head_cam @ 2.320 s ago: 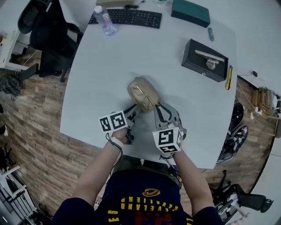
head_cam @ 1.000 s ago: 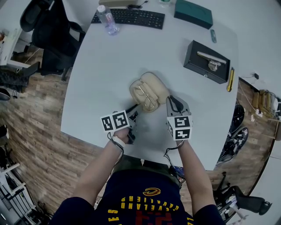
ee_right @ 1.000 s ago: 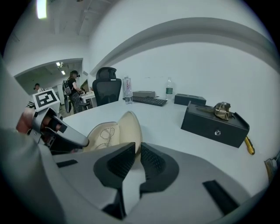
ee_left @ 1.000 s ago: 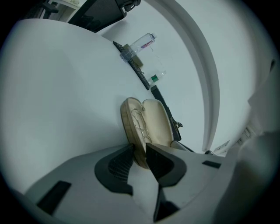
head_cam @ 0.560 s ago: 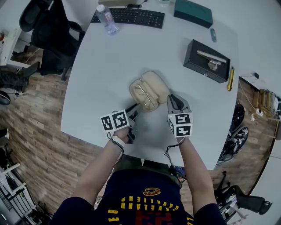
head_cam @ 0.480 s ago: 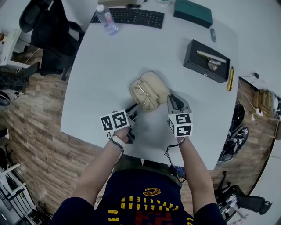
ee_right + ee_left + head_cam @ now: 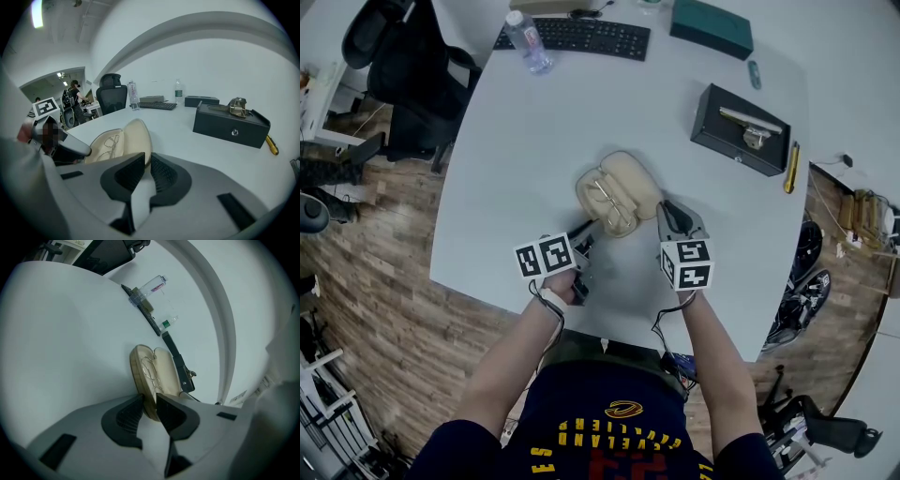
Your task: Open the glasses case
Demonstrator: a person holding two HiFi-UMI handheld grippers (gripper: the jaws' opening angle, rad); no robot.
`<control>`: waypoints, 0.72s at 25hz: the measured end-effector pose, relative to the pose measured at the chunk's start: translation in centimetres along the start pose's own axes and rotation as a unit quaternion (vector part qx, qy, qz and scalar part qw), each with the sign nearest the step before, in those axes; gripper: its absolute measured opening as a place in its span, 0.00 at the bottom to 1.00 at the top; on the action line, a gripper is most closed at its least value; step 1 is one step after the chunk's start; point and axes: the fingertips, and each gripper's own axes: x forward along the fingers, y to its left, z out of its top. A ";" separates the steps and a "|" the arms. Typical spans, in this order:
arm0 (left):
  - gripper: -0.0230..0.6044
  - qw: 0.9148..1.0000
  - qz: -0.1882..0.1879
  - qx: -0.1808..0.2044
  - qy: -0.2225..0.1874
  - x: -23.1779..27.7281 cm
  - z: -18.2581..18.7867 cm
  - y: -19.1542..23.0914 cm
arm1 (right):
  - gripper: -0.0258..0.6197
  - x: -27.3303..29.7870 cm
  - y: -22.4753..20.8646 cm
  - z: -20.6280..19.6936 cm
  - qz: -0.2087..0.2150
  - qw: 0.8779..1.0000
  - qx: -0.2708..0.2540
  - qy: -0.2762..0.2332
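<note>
A beige glasses case (image 7: 617, 192) lies open on the white table (image 7: 534, 141), wire-framed glasses (image 7: 605, 202) in its base. The lid (image 7: 138, 133) stands up at the right of the base. My left gripper (image 7: 589, 228) comes in from the lower left and is shut on the near rim of the base (image 7: 140, 376). My right gripper (image 7: 661, 208) sits at the case's right side, its jaws nearly together with the lid's edge between them. In the left gripper view the rim runs down between the black pads (image 7: 129, 416).
A black box (image 7: 739, 127) with a gold object on top stands at the right, a yellow utility knife (image 7: 789, 169) beside it. A keyboard (image 7: 574, 37), a water bottle (image 7: 525, 42) and a teal box (image 7: 711, 26) line the far edge. An office chair (image 7: 403, 66) stands at the far left.
The lid has swung open to the right since the earliest frame, and my right gripper moved right with it. Over the last second both grippers hold still.
</note>
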 end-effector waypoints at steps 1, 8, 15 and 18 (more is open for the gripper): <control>0.20 1.000 0.000 -0.002 0.000 0.0 0.0 0.0 | 0.12 0.0 0.0 0.0 0.000 1.000 -0.001 0.001; 0.20 1.000 0.000 -0.008 0.003 0.0 0.0 -0.1 | 0.12 -0.3 0.3 0.7 0.005 1.000 0.001 0.008; 0.20 1.000 -0.023 0.002 -0.019 -0.5 0.6 -1.5 | 0.13 -0.8 0.9 1.2 0.018 1.000 0.021 0.000; 0.20 0.999 -0.038 0.010 -0.030 -0.8 1.1 -2.5 | 0.19 -1.2 1.3 1.8 0.024 0.999 0.023 -0.011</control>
